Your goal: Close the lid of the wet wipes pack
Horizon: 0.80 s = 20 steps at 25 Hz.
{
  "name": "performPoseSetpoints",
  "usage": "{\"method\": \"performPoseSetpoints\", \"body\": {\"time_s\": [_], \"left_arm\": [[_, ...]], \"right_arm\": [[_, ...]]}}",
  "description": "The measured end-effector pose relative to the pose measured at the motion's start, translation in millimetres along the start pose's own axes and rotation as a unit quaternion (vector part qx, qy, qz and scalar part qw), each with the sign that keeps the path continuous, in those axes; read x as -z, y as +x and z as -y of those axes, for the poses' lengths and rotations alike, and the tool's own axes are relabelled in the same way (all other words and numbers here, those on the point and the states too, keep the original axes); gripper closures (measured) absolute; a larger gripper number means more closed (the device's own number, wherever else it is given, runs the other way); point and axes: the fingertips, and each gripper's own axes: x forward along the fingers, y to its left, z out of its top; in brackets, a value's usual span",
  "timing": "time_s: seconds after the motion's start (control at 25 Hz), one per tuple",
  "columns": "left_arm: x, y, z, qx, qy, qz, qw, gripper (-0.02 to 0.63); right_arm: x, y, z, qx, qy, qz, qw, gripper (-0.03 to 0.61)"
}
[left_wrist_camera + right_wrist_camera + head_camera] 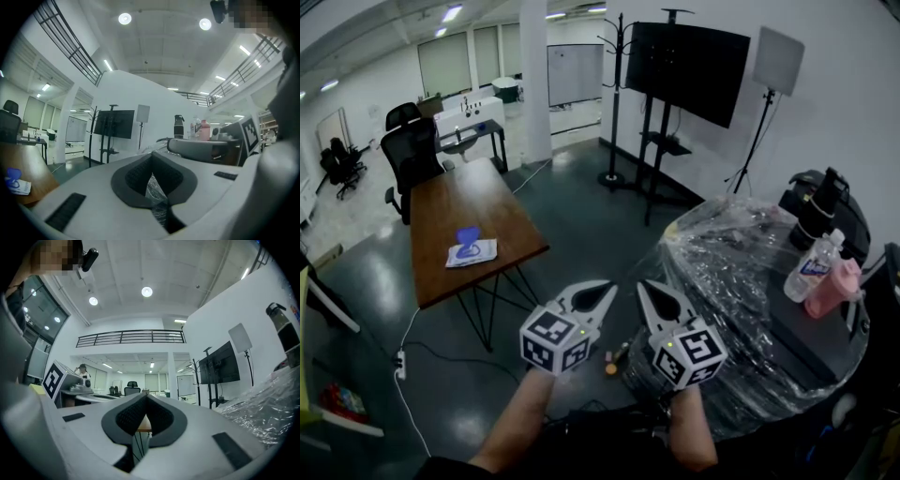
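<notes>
The wet wipes pack (pixel 471 250) lies on the brown wooden table (pixel 459 211) at the left, its blue lid standing up open. It also shows as a small white and blue pack (pixel 15 182) at the left edge of the left gripper view. Both grippers are held level in mid-air over the floor, well short of that table. My left gripper (pixel 606 288) (pixel 151 157) is shut with nothing between its tips. My right gripper (pixel 643 285) (pixel 146 397) is beside it, also shut and empty. It does not show the pack.
A round table wrapped in clear plastic film (pixel 741 281) stands to the right, with a clear bottle (pixel 812 266), a pink bottle (pixel 834 287) and a black flask (pixel 821 212) on it. Behind are a TV on a stand (pixel 686 70), a coat rack (pixel 614 94), a white column (pixel 534 80) and a black office chair (pixel 409 155).
</notes>
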Motion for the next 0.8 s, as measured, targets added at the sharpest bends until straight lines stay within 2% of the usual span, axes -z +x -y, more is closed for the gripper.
{"method": "performPoseSetpoints", "body": {"time_s": [0.4,0.8], "left_arm": [[12.6,-30.3,-27.0,-0.038,-0.015,-0.009,0.9991,0.609],[33.9,-118.2,-112.7,-0.132,-0.044,-0.016,0.9902,0.609]], "right_arm": [[17.7,22.9,-29.9,-0.038,0.006,-0.029,0.999,0.569],[49.1,88.5,-110.4,-0.115,0.016,-0.067,0.991,0.569]]}}
